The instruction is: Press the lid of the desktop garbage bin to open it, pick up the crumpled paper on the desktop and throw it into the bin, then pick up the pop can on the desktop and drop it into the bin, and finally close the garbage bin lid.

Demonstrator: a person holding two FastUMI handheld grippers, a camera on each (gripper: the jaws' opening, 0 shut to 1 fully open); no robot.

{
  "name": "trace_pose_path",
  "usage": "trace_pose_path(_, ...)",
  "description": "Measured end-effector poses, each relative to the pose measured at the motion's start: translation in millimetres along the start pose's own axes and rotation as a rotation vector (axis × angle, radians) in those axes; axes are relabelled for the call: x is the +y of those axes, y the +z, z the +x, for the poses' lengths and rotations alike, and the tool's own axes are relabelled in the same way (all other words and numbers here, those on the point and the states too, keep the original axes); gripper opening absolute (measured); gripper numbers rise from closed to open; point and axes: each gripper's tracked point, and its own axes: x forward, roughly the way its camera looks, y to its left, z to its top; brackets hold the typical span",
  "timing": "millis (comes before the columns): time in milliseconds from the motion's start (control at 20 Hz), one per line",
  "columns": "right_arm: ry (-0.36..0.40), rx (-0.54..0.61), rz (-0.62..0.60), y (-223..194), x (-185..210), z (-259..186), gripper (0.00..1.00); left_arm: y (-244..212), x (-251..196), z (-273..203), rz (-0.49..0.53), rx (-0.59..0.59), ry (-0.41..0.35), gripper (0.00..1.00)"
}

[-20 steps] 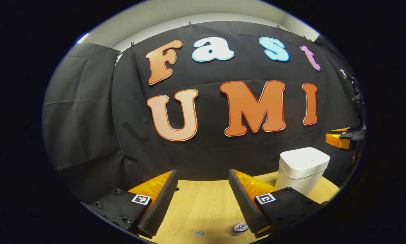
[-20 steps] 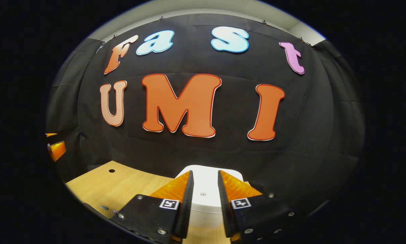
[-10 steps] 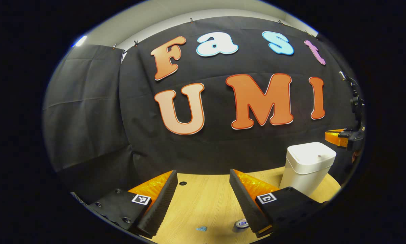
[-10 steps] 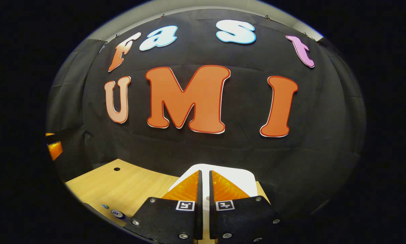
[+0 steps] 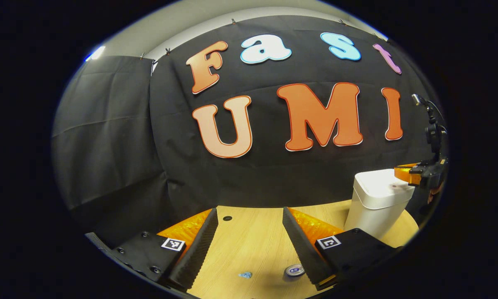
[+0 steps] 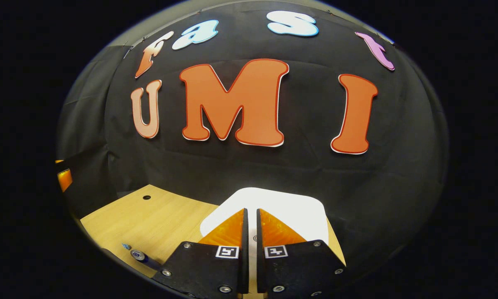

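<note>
The garbage bin (image 5: 375, 203) is a small white box with rounded corners, its body tapering a little toward the base and a seam ringing it where the lid (image 6: 273, 205) sits; the lid is down, flat and smooth, with a tiny round mark near its middle. It stands on the pale wood-grain worktop (image 5: 253, 245) close to the far edge, hard against the black cloth wall. In the right gripper view the right gripper (image 6: 251, 214) has its fingers drawn almost together, only a thin slit left between them, nothing caught in it, and their tips lie over the middle of the lid; whether they actually press on it cannot be told. In the left gripper view that same gripper reaches in from the side, with its tip over the lid's top. The left gripper (image 5: 249, 214) hangs above the worktop with its fingers spread wide and nothing between them. Below it, near the worktop's front edge, stands the pop can (image 5: 294, 270), seen from above as a silvery round top with a blue side. Just beside the can lies a small blue scrap (image 5: 245, 275), too small to make out. A dark round hole (image 5: 227, 218) marks the worktop near its far edge.
</note>
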Motion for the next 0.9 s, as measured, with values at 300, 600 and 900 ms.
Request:
trace_pose_path(300, 0.003, 0.028, 0.008, -15.6, -7.2, 11.3, 0.01, -5.3, -10.9, 4.7, 0.005, 0.018, -0.005, 1.00)
trace_pose_path(600, 0.007, 0.067, 0.015, -34.7, -9.6, 21.4, 0.01, -6.7, -17.5, 10.9, 0.015, 0.026, -0.013, 0.99)
trace_pose_path(900, -0.003, 0.074, 0.012, -40.1, -9.7, 20.0, 0.01, -15.9, -26.8, 15.9, 0.012, 0.055, -0.029, 1.00)
